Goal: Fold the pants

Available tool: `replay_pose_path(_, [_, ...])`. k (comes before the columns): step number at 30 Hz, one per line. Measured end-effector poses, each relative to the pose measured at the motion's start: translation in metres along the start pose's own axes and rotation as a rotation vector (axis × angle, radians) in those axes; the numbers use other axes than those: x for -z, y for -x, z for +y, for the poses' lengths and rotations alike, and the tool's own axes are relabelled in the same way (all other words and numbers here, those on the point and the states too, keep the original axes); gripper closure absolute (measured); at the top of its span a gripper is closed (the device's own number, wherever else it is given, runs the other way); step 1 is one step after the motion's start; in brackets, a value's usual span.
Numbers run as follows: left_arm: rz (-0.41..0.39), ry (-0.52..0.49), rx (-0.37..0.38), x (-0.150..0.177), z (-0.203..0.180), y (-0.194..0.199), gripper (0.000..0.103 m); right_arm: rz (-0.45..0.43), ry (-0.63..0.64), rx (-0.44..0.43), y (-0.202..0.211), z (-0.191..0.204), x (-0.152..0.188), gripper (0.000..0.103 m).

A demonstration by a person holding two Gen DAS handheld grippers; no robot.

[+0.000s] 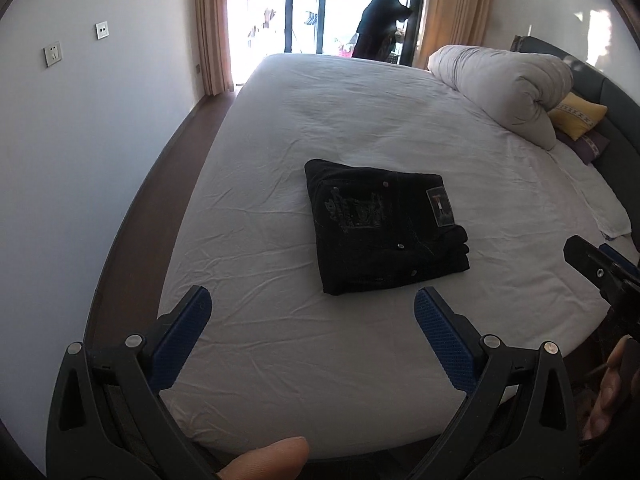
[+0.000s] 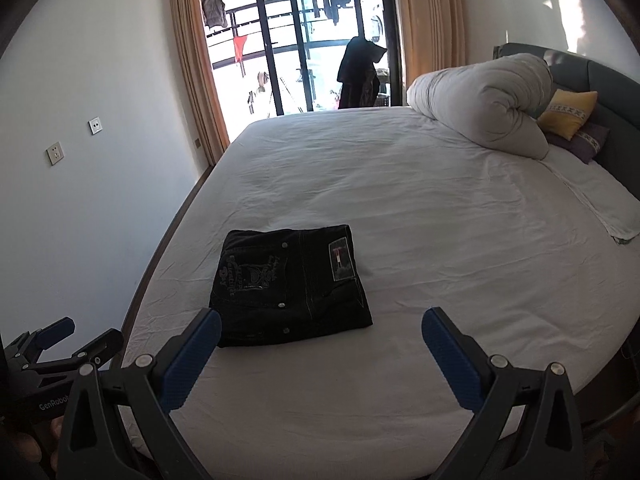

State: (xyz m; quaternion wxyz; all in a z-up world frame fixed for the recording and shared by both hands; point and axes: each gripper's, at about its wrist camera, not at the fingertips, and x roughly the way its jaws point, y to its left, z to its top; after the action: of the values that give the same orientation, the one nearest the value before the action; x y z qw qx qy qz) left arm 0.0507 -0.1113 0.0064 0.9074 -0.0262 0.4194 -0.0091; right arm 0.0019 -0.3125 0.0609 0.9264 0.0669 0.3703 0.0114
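While both grippers hang wide apart and empty, left gripper (image 1: 312, 312) and right gripper (image 2: 320, 330), black pants (image 1: 384, 228) lie folded square on the bed (image 1: 360, 120) just ahead of them. Folding looks finished; likely only withdrawing remains.

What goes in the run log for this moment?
pants: folded, on bed | left tool: open, empty | right tool: open, empty | contact: none
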Motion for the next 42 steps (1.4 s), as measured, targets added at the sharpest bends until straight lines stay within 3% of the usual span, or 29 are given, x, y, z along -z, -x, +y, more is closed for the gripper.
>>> replay_pose_path(10, [0.043,0.011,-0.010,-0.003,0.008,-0.026,0.000,0.048,0.013,0.005,-0.010,0.007,0.004,0.000])
replay_pose_path(42, [0.057,0.017,-0.020,0.001,0.013,-0.031,0.000,0.101,0.031,0.007,-0.019,0.012,0.008,0.000])
